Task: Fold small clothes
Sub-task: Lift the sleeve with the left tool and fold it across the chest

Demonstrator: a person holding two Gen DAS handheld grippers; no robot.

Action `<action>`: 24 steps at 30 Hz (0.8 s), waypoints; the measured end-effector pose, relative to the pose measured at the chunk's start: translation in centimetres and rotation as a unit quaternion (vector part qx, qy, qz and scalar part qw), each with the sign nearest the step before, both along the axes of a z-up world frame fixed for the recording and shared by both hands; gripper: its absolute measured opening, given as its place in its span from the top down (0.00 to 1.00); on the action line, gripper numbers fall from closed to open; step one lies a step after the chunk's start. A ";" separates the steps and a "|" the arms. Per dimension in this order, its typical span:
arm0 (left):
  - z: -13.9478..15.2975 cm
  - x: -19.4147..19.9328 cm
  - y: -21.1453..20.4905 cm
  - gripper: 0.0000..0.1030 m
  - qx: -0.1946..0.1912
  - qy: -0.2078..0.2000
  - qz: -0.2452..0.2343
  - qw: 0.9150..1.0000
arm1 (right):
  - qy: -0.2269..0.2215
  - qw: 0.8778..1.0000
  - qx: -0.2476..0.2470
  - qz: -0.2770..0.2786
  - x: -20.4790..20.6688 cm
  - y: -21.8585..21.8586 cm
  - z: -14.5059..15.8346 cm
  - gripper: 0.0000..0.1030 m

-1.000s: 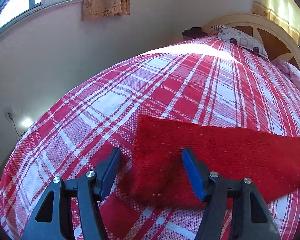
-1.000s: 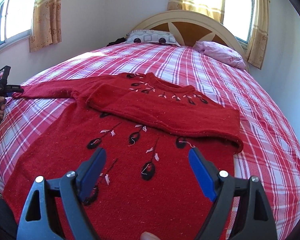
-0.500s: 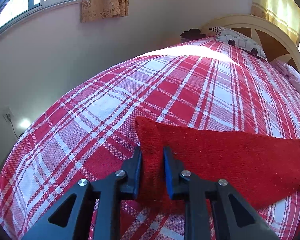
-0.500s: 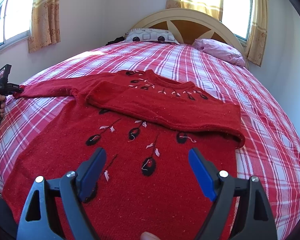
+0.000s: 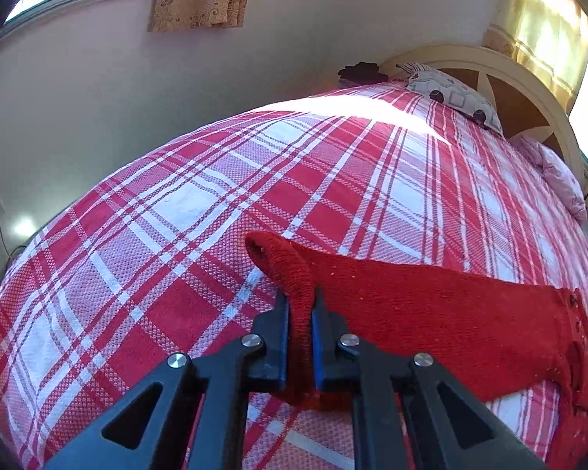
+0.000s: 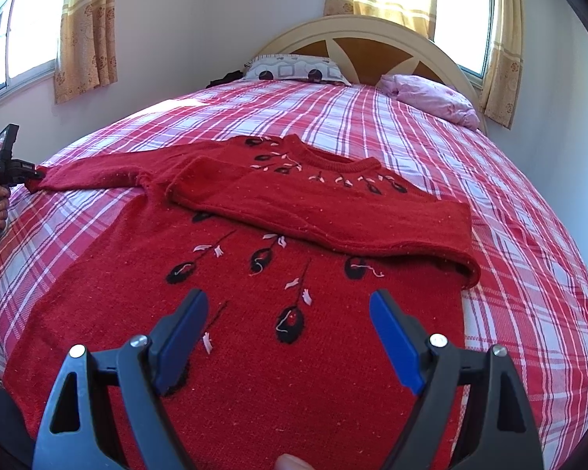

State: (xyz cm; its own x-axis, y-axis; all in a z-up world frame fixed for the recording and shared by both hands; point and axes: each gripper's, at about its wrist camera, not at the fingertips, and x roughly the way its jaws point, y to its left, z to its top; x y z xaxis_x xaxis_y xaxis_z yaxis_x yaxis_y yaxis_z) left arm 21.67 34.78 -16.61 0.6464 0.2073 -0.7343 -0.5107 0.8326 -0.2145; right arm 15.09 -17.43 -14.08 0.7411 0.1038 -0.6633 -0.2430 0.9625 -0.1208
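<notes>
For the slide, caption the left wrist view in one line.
Left gripper shut on the cuff of a red knitted sweater's sleeve, lying on a red plaid bedspread.

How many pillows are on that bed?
2: a grey patterned pillow on the left by the cream arched headboard, and a pink crumpled pillow on the right. Others may be hidden.

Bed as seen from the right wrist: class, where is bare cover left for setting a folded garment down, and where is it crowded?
Bare cover lies between the sweater collar and the pillows, and along the right side beside the folded sleeve. The near middle is crowded by the sweater; the left strip holds the sleeve pinched in the left gripper.
</notes>
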 end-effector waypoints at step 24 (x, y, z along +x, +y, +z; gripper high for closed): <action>14.9 4.6 -21.3 0.92 -0.135 -0.155 -0.208 0.956 | -0.016 0.999 0.027 -0.024 -1.0 -2.9 0.4 0.16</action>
